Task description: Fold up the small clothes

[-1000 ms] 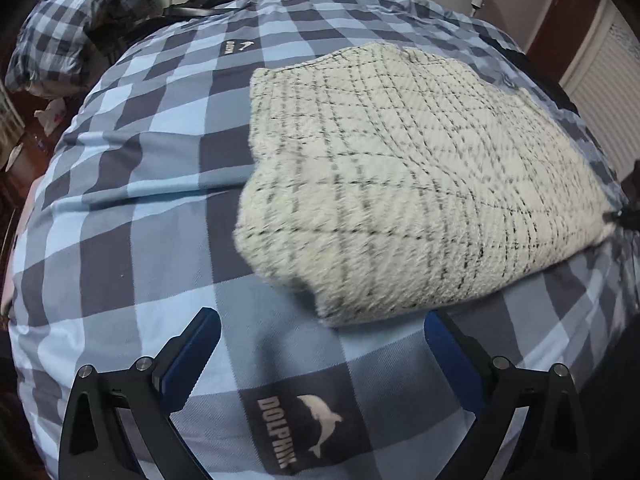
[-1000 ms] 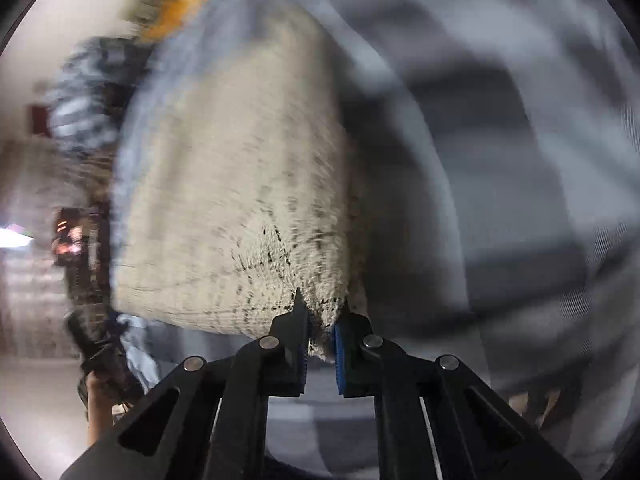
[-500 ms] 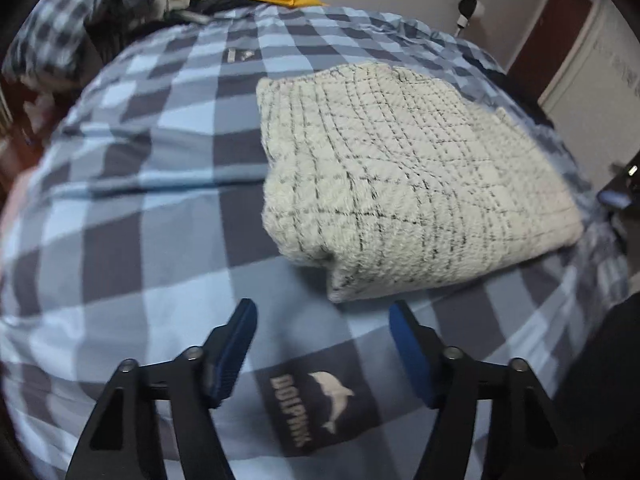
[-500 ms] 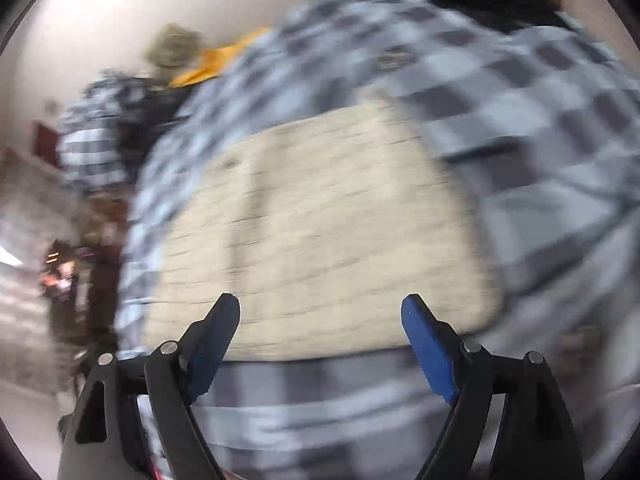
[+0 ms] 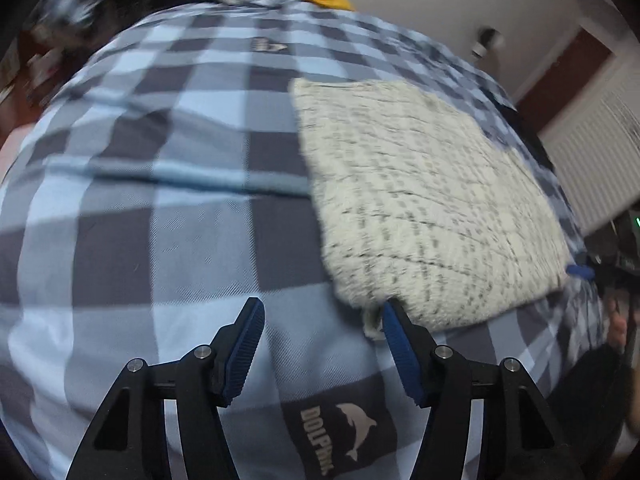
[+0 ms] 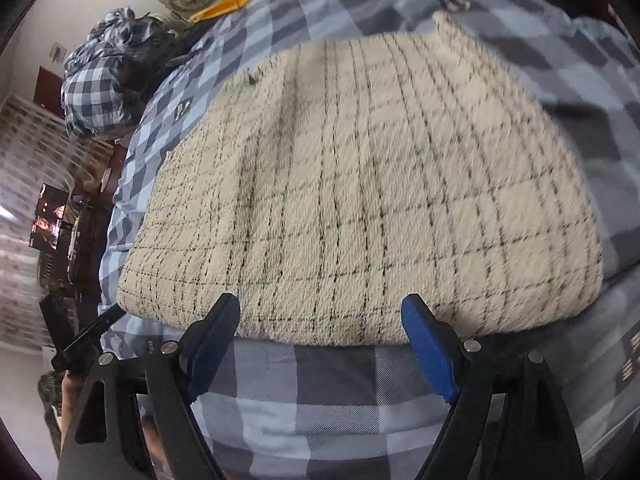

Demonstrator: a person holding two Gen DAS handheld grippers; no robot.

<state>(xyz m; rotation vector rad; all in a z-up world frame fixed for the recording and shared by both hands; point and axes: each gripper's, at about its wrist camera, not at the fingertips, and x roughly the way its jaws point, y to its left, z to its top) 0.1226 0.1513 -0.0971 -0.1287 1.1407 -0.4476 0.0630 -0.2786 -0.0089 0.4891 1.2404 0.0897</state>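
Since a second ago the right gripper [image 6: 320,344] has let go of the cream checked garment [image 6: 360,184] and drawn back from its near edge, while the left gripper [image 5: 320,344] has narrowed its jaws partway and slid leftward, so the garment now sits to the right of its view.

On the left, the jaws stand released with only the blue checked bedcover [image 5: 160,240] between them; the garment's [image 5: 424,208] near-left corner lies just beside the right-hand finger [image 5: 396,332], possibly brushing it, though blur hides any contact.

On the right, the jaws are wide and empty, with the garment's folded near edge lying just beyond their tips and spanning the gap.

The fold looks made, a neat rectangle flat on the bed. To finish well, both grippers should probably lift clear without snagging that loose corner, or press the edges flat before withdrawing.
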